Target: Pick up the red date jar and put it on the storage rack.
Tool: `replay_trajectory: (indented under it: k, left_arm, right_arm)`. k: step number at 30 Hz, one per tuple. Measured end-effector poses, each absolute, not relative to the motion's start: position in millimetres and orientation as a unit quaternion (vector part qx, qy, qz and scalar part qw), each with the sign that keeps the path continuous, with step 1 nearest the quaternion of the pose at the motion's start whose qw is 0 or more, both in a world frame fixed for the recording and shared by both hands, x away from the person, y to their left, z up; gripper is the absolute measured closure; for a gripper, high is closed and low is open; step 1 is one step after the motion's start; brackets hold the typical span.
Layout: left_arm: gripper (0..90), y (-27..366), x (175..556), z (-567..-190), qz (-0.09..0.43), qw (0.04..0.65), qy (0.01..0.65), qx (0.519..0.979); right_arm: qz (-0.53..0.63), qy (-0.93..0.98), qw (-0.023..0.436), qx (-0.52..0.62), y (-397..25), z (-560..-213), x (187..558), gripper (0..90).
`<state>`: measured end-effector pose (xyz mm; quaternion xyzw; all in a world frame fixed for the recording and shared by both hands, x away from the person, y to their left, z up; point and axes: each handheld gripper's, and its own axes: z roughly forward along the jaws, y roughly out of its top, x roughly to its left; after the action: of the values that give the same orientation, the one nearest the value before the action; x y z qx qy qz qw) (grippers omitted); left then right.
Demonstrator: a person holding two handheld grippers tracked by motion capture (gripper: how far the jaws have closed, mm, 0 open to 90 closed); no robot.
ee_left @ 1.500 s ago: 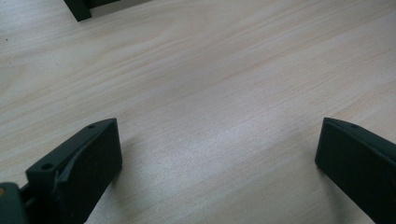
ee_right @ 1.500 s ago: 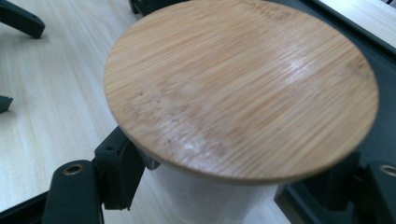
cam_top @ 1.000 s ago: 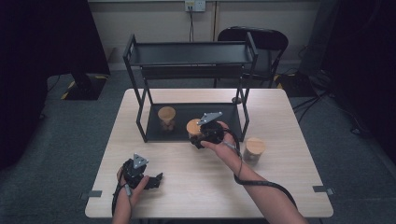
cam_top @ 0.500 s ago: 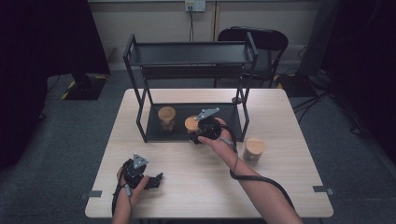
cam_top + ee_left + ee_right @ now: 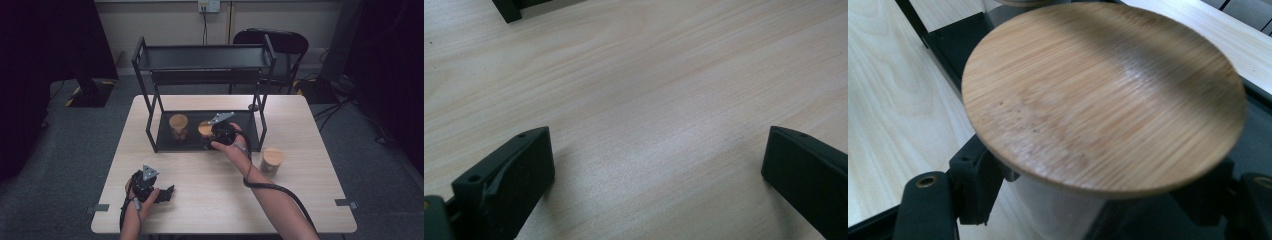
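Observation:
Between the black jaws of my right gripper (image 5: 1088, 200) sits a clear jar with a round bamboo lid (image 5: 1103, 95); the gripper is shut on its body. From the high view, that gripper (image 5: 209, 139) holds the jar (image 5: 204, 129) over the front of the lower tray (image 5: 250, 131) of a black two-tier rack. A second lidded jar (image 5: 178, 124) stands on the same tray to the left. A third jar (image 5: 272, 159) stands on the table right of the rack. My left gripper (image 5: 165, 192) rests low on the table near the front edge, open (image 5: 654, 165), nothing between its jaws.
The rack's upper shelf (image 5: 202, 57) overhangs the tray, with posts (image 5: 262, 117) at its corners. A chair (image 5: 272, 42) stands behind the table. Bare light wood (image 5: 649, 75) lies ahead of the left gripper, with a rack foot (image 5: 506, 10) at the far left.
My right gripper has carried the jar a little farther from the person, in over the rack's lower tray. The left gripper has stayed where it was.

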<state>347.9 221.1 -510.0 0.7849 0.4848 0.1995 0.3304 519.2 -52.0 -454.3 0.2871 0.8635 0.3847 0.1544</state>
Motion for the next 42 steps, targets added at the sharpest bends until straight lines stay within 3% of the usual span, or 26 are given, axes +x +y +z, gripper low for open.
replay_trajectory:
  k: [42]
  left_arm:
    - [0.2, 222, 348, -510, 0.199, 0.33, 0.483, 0.786]
  right_arm:
    - [0.395, 0.85, 0.16, 0.311, -35, -473, 545, 25.0]
